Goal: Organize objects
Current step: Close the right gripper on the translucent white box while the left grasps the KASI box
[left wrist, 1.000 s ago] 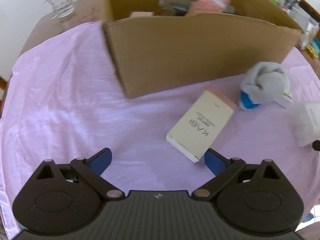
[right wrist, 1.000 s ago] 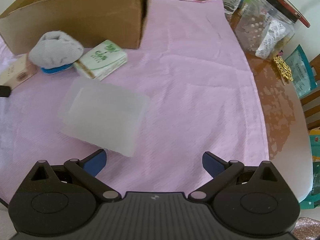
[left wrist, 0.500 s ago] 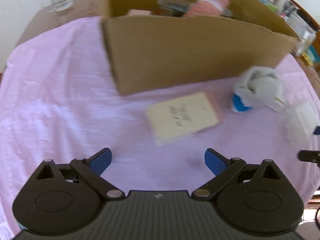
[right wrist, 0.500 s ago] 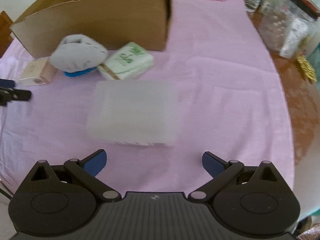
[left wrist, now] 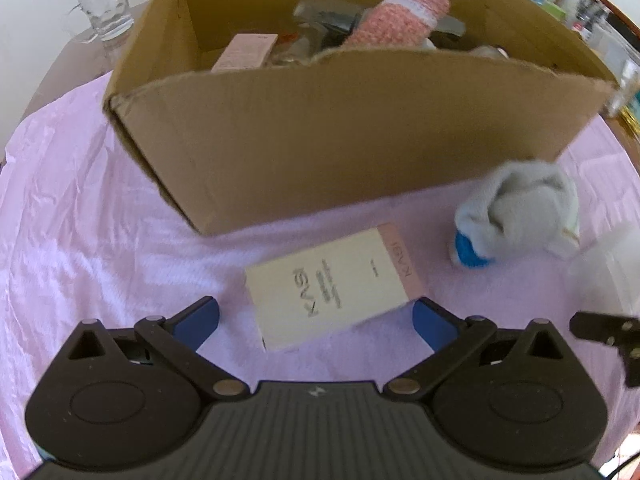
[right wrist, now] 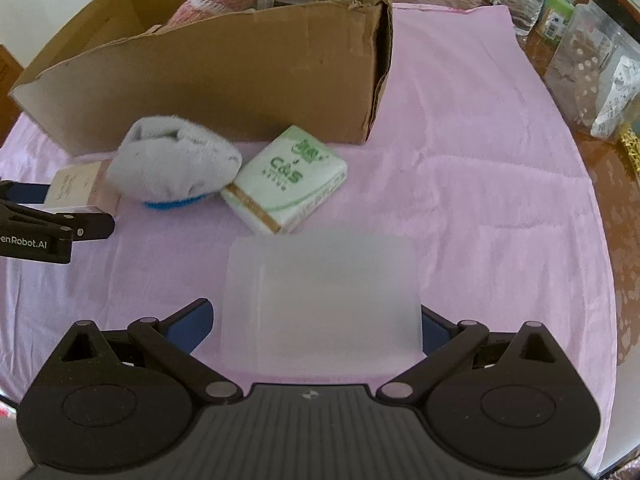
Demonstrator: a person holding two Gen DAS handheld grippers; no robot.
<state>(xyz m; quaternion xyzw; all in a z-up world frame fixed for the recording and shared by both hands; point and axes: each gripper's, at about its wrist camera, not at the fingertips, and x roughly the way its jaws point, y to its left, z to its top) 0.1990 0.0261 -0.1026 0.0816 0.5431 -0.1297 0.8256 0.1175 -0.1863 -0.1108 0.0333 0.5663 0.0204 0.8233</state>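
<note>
Both tools wide open, nothing gripped. Left tool (left wrist: 316, 314) straddles the cream box (left wrist: 334, 290) lying flat on the pink cloth (left wrist: 100, 216) in front of the cardboard box (left wrist: 340, 136). Right tool (right wrist: 316, 326) straddles the frosted plastic case (right wrist: 322, 300). Step, prob.: pre-grasp on both. Next: close squarely on each, lift, clear the carton wall, drop inside. Outside count: 1 cream box, 1 plastic case, 1 grey sock bundle (right wrist: 172, 166), 1 tissue pack (right wrist: 286, 182). Inside: 1 pink sock (left wrist: 394, 14), rest unclear.
</note>
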